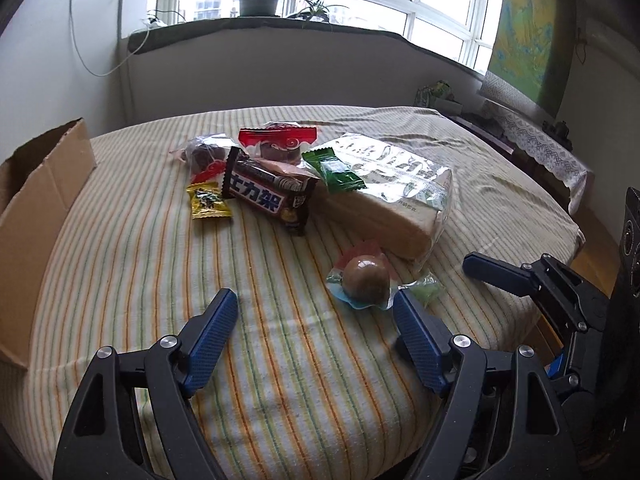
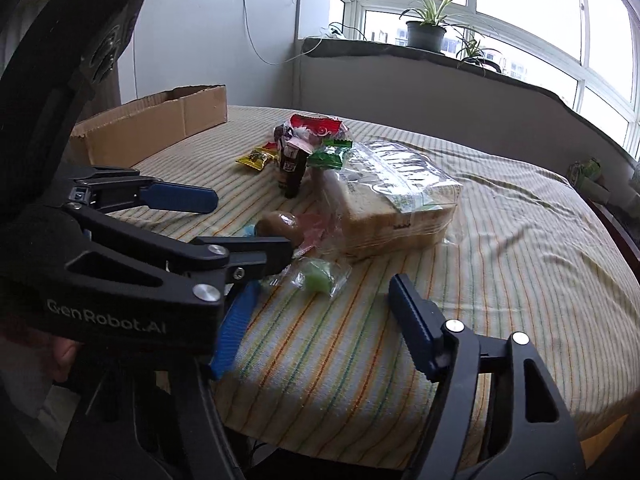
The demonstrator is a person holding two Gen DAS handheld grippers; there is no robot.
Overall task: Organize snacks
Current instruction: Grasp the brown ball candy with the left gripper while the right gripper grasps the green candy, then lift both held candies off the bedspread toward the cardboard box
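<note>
Snacks lie on the striped cloth (image 1: 280, 360). There is a bagged bread loaf (image 1: 392, 196), a dark chocolate bar (image 1: 268, 192), a yellow candy (image 1: 208, 200), a green packet (image 1: 336, 172) and red-topped cakes (image 1: 276, 144). A brown ball in a clear wrapper (image 1: 366, 284) sits just ahead of my left gripper (image 1: 314, 320), which is open and holds nothing. A small green candy (image 2: 316, 276) lies right before the tips of my right gripper (image 2: 325, 300), also open, its pads touching nothing. The left gripper's fingers (image 2: 180, 196) cross the right wrist view.
An open cardboard box (image 1: 36, 208) stands at the table's left edge, seen also as the box (image 2: 160, 124) at the back left. Behind the table are a wall and a sill with a potted plant (image 1: 260, 0). A low lace-covered stand (image 1: 536, 140) is at the right.
</note>
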